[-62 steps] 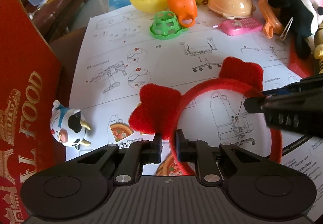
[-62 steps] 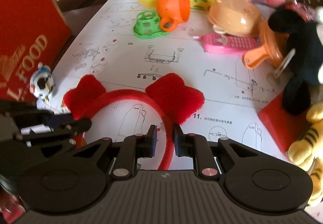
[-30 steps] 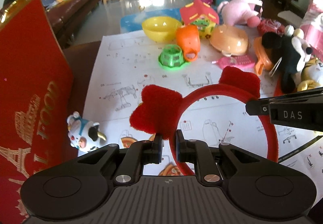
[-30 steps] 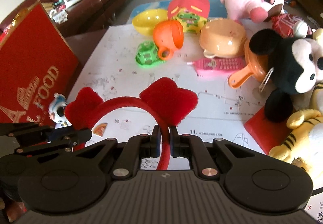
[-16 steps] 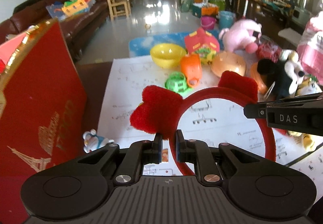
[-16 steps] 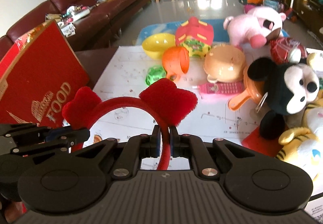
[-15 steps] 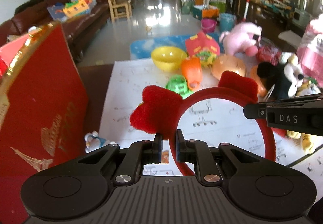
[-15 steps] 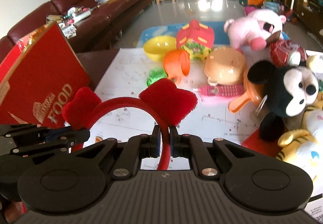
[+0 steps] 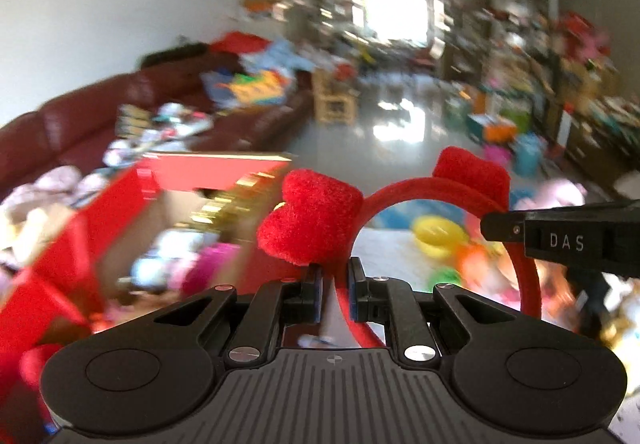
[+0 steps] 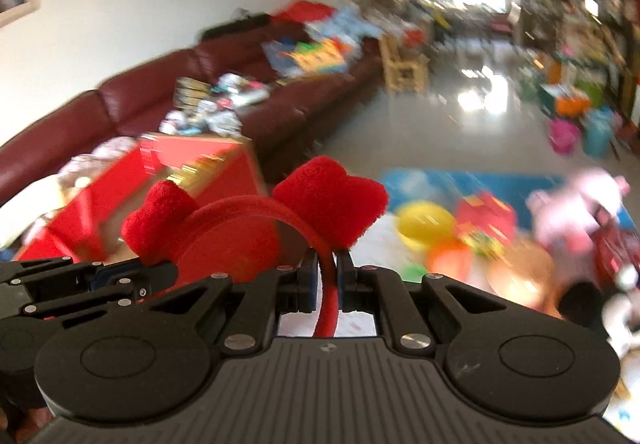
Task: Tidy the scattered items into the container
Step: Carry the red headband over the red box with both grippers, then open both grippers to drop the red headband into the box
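Fingers, left: the left gripper [image 9: 334, 284] has its two black fingers [image 9: 310, 286] drawn in on the band of the red headband [image 9: 400, 191], which runs up between them.
Fingers, right: the right gripper [image 10: 327, 284] has its pads [image 10: 309, 284] pressed onto the other side of the same band [image 10: 326, 272]; it shows as a black bar lettered DAS at the right edge of the left wrist view [image 9: 500, 230].
Headband: one, held at both ends by the two grippers, clear of the table, arching up and away from both cameras.
Headband ears: two plush red ears, one near each gripper, the near one just above the fingers in each view.
Container: one red box [image 9: 100, 211] with gold trim, open-topped, at the left of both views [image 10: 120, 179], below and left of the headband.
Container contents: several blurred soft shapes in white, pink and magenta; too smeared to count or name.
Table, right part: one yellow bowl [image 10: 424, 222], an orange toy beside it, one pink plush pig [image 10: 576, 203] toward the far right edge, one black-and-white plush at the near right edge; all blurred.
Table covering: white printed sheet [image 10: 384, 244] under the toys.
Beyond the table: one dark red sofa [image 10: 160, 95] along the left wall, piled with clutter; one small wooden chair [image 10: 404, 67] past its end.
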Motion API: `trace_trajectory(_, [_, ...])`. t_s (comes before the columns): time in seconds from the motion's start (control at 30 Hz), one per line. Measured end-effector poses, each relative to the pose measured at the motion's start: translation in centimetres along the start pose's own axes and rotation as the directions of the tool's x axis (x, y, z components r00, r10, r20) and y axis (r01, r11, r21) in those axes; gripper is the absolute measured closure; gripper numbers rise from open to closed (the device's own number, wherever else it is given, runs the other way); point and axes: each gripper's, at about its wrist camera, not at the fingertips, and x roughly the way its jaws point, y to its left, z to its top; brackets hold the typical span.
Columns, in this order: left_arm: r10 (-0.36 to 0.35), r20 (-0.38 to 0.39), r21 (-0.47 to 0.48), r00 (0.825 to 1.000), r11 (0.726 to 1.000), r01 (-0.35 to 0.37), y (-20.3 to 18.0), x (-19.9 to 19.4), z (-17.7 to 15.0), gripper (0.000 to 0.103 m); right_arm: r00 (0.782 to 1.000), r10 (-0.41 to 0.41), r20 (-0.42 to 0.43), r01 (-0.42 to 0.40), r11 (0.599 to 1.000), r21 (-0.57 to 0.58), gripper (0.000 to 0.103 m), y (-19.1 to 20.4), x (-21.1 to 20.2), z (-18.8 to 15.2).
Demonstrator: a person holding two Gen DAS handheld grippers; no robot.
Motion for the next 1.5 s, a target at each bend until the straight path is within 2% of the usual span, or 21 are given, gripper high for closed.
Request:
trace_trajectory(0.2, [0.168, 0.023, -0.129, 0.986, 0.978, -0.163, 7.2, -3.9, -0.5, 0.095, 0.989, 0.149, 0.015, -0.146, 0.981, -0.126, 0.092, 7.4, 1.2, 1.8])
trace_trajectory(0.4, [0.315, -0.018, -0.245, 0.949, 0.919, -0.309, 13.8, -6.8, -1.6, 0.095, 0.955, 0.294, -0.05, -0.297, 0.928, -0.225, 0.092, 14.9, 3.8, 2.0])
trace_trajectory(0.57, [0.387, -0.07, -0.3, 0.92, 0.871, -0.389, 17.4, -8.1, -2.4, 0.093, 0.923, 0.363, -0.127, -0.385, 0.884, -0.267, 0.091, 19.6, 5.7, 1.6])
trace_trajectory(0.63, [0.393, -0.098, -0.335, 0.914, 0.852, -0.402, 18.7, -8.0, -2.7, 0.068, 0.91, 0.385, -0.156, -0.414, 0.87, -0.267, 0.079, 20.9, 6.4, 1.5])
trace_trajectory(0.67, [0.384, -0.116, -0.358, 0.916, 0.844, -0.399, 19.5, -7.8, -2.9, 0.057, 0.896, 0.405, -0.185, -0.442, 0.857, -0.264, 0.057, 21.5, 6.8, 1.5])
trace_trajectory(0.7, [0.38, -0.135, -0.374, 0.915, 0.836, -0.402, 20.1, -7.5, -3.1, 0.047, 0.881, 0.422, -0.215, -0.468, 0.845, -0.258, 0.027, 22.2, 7.1, 1.3])
trace_trajectory(0.73, [0.384, -0.144, -0.379, 0.912, 0.83, -0.41, 20.3, -7.3, -3.3, 0.041, 0.881, 0.419, -0.221, -0.467, 0.848, -0.253, 0.023, 22.5, 7.4, 1.3])
trace_trajectory(0.77, [0.392, -0.153, -0.38, 0.907, 0.824, -0.42, 20.5, -7.1, -3.5, 0.03, 0.898, 0.393, -0.2, -0.435, 0.862, -0.26, 0.022, 22.7, 7.5, 1.3])
trace_trajectory(0.8, [0.399, -0.159, -0.379, 0.903, 0.82, -0.428, 20.6, -6.8, -3.7, 0.022, 0.903, 0.384, -0.192, -0.425, 0.865, -0.265, 0.022, 22.6, 7.5, 1.3])
trace_trajectory(0.9, [0.375, -0.165, -0.374, 0.912, 0.832, -0.41, 20.4, -5.7, -3.9, 0.021, 0.897, 0.394, -0.201, -0.434, 0.873, -0.223, 0.017, 21.3, 7.7, 1.6])
trace_trajectory(0.97, [0.359, -0.161, -0.362, 0.919, 0.845, -0.393, 19.7, -4.8, -3.9, 0.02, 0.902, 0.384, -0.199, -0.421, 0.886, -0.196, 0.017, 20.5, 7.8, 1.7])
trace_trajectory(1.1, [0.353, -0.151, -0.318, 0.923, 0.867, -0.383, 18.0, -3.5, -3.6, 0.016, 0.903, 0.384, -0.195, -0.416, 0.894, -0.166, 0.015, 19.2, 7.7, 1.5])
trace_trajectory(1.3, [0.336, -0.162, -0.294, 0.928, 0.881, -0.371, 16.6, -2.5, -3.2, 0.016, 0.909, 0.376, -0.18, -0.403, 0.904, -0.144, 0.014, 17.8, 8.0, 1.4])
trace_trajectory(1.5, [0.321, -0.129, -0.261, 0.938, 0.902, -0.344, 15.1, -1.9, -2.0, 0.016, 0.921, 0.362, -0.141, -0.376, 0.922, -0.088, 0.014, 15.0, 7.8, 2.5])
